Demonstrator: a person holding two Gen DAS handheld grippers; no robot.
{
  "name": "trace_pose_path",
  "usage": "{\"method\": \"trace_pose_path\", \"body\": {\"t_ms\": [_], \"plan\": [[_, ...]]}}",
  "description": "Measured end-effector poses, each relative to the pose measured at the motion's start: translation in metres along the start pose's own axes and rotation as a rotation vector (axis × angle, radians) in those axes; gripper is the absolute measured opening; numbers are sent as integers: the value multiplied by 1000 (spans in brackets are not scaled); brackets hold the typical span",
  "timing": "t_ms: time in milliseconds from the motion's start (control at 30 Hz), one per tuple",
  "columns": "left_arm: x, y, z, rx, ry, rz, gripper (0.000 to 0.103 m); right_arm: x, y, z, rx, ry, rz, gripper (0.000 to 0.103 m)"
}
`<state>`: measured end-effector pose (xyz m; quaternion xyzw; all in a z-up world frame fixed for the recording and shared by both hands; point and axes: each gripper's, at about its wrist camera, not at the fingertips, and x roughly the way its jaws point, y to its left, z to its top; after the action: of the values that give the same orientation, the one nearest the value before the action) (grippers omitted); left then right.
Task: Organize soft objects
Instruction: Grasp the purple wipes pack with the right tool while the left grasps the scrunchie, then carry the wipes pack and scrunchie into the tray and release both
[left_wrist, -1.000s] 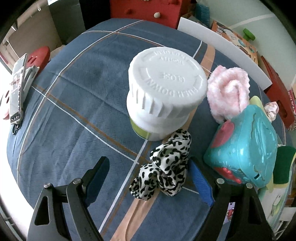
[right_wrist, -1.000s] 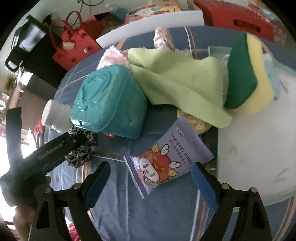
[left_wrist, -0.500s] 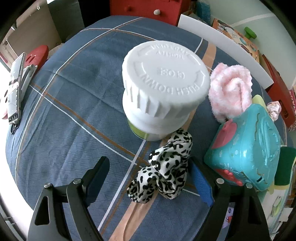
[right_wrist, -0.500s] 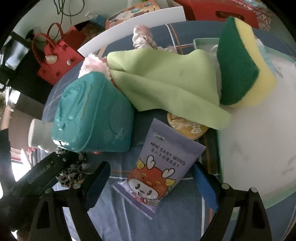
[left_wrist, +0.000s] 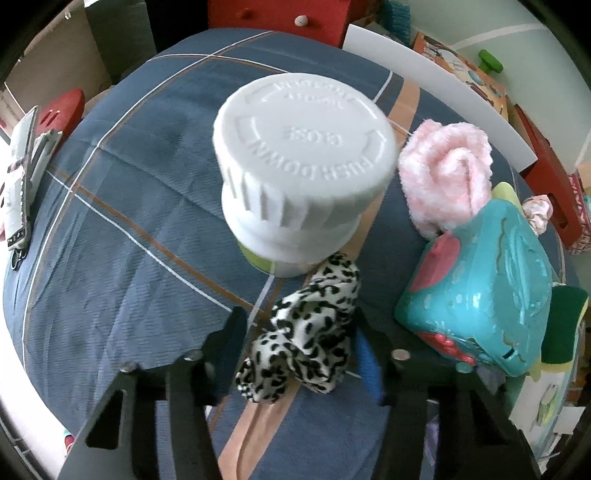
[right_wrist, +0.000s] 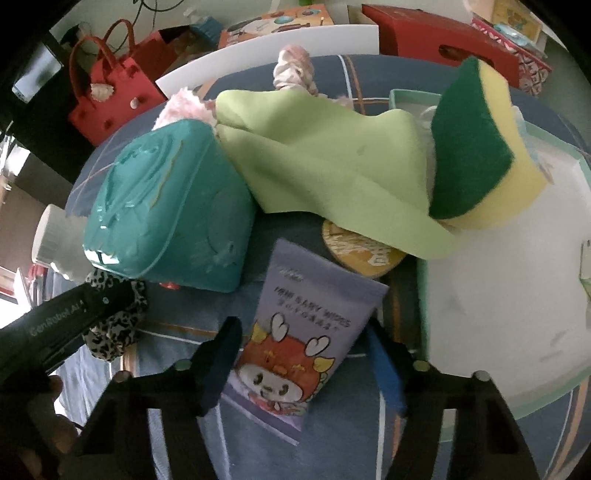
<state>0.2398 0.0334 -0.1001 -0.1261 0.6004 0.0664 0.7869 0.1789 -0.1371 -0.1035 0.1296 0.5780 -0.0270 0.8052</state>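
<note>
Left tool (left_wrist: 297, 345): pointing steeply down, jaws have just been closing, now approx. half open, leopard-print scrunchie (left_wrist: 306, 332) between them; right blue pad at or very near the fabric, left pad w/ small gap; firm grip cannot be told. Right tool (right_wrist: 306, 360): jaws also just been closing, about half open, straddling near end of purple baby-wipes pack (right_wrist: 306, 339); left finger just beside pack edge, right pad near its other edge; contact unclear. Surface (left_wrist: 122, 206): blue cloth w/ white and orange check lines. Scrunchie lies on the surface, near centre in left-wrist view, far end touching base of white bottle (left_wrist: 299, 177), which has a ribbed push-down cap, upright, blurred. Right of bottle: rolled pink fluffy cloth (left_wrist: 447, 173). Near that, to the right: teal plastic toy box (left_wrist: 480, 299), red parts on its side, tilted. Right-wrist view: wipes pack flat on the surface, just near of the toy box; light-green cloth (right_wrist: 332, 173) draped far of pack, overlapping a round yellow coaster (right_wrist: 362, 254). Green/yellow sponge (right_wrist: 480, 162) on edge, leaning on the cloth, at far side of pale tray (right_wrist: 498, 295) on the right. Pink scrunchie (right_wrist: 295, 68) far, behind the cloth. Red handbag (right_wrist: 110, 92) off the surface, far left.
</note>
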Motion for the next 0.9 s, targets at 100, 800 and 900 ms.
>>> {"method": "trace_pose_path", "body": {"t_ms": [100, 800, 900], "plan": [[-1, -3, -2, 9, -6, -7, 42, -2, -6, 2, 6, 2, 9, 58], [-105, 18, -24, -37, -249, -122, 25, -107, -21, 8, 0, -234, 134, 54], [-127, 15, -26, -17, -311, -136, 25, -119, -30, 12, 16, -277, 111, 54]]}}
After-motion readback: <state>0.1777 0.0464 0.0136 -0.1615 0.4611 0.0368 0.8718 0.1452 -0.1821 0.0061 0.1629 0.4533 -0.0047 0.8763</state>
